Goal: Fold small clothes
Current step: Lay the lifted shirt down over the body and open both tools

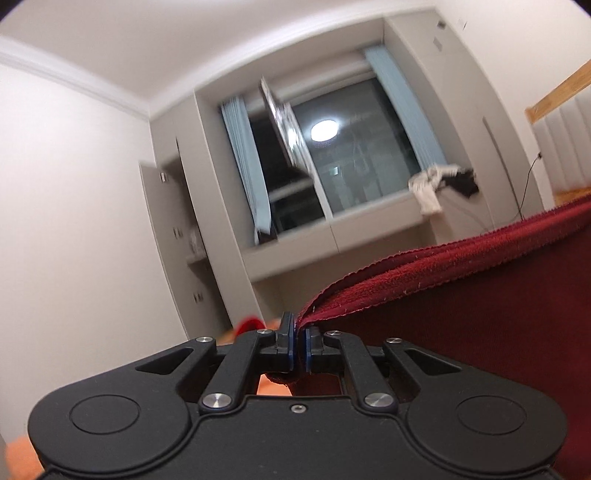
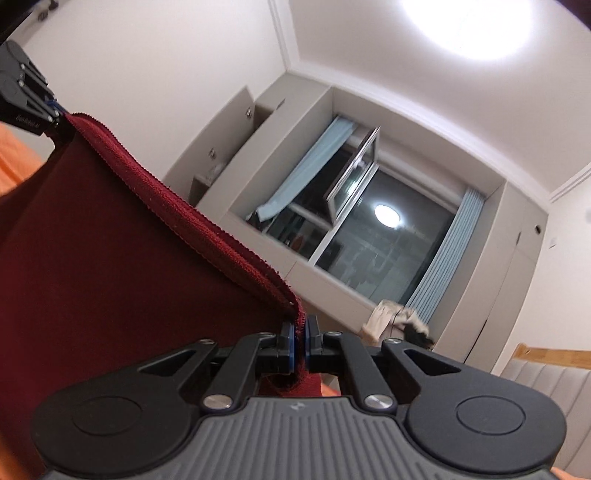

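Two corners of the dark red garment point(image 2: 122, 229) are pinched, one in my left gripper point(image 1: 298, 345), one in my right gripper point(image 2: 300, 345), its hem stretched below the window point(image 2: 373, 236); I'd keep tension even, hands level.

A: Room was evenly bright; the ceiling lamp point(image 2: 469, 26) blew out to white glare, mirrored in the dark window point(image 1: 354, 155).

B: Noted. Motion blur smeared the background, fisheye bent the walls, corners went black. Cloth edge point(image 2: 192, 218) stayed sharp.
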Available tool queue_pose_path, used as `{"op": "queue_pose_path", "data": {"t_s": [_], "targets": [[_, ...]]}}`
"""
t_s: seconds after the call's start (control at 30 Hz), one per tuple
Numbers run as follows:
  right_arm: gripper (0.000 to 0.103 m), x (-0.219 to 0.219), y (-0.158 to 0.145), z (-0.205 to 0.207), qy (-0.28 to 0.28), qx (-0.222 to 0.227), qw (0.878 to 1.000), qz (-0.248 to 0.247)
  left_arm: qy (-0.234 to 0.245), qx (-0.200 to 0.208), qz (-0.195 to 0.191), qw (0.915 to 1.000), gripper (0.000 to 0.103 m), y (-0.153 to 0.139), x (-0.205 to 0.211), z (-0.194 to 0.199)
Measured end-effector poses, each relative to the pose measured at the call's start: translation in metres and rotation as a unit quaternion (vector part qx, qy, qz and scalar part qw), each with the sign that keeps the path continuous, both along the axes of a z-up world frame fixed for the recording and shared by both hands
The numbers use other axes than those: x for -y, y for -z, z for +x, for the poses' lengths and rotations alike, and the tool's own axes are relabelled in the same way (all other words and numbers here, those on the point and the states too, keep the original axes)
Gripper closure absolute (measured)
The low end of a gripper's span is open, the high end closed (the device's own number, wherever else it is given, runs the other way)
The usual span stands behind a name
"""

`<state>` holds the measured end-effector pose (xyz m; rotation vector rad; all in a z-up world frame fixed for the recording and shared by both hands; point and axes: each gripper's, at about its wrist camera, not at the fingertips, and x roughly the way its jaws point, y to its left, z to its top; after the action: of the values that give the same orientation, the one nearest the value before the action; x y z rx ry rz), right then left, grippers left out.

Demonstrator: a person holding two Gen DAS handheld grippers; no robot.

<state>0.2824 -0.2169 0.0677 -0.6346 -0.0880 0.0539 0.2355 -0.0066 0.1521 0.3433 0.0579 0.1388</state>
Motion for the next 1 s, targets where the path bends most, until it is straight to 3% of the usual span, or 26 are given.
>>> {"op": "queue_pose_path", "data": {"t_s": [0.23, 0.53, 0.7, 0.8, 0.87, 1.0], "targets": [[0.098, -0.001, 0.036, 0.075, 0.012, -0.063, 0.998, -0.001, -0.039, -0.082, -0.047, 0.9947, 0.096, 0.039, -0.006, 0.113], [0.096, -0.004, 0.079, 0.110, 0.015, -0.130, 0.991, -0.021, -0.067, -0.184, -0.100, 0.9755, 0.095, 0.097, -0.029, 0.184], [0.072, 0.000, 0.090, 0.108, 0.024, -0.142, 0.989, -0.024, -0.074, -0.194, -0.077, 0.9752, 0.089, 0.115, -0.025, 0.184], [0.064, 0.002, 0.090, 0.108, 0.028, -0.149, 0.988, -0.010, -0.079, -0.195, -0.078, 0.9745, 0.082, 0.118, -0.024, 0.184], [0.057, 0.005, 0.084, 0.114, 0.028, -0.153, 0.988, -0.006, -0.083, -0.200, -0.083, 0.9728, 0.069, 0.119, -0.026, 0.184], [0.028, 0.009, 0.077, 0.116, 0.034, -0.149, 0.988, -0.006, -0.093, -0.216, -0.113, 0.9655, 0.053, 0.120, -0.038, 0.186]]}}
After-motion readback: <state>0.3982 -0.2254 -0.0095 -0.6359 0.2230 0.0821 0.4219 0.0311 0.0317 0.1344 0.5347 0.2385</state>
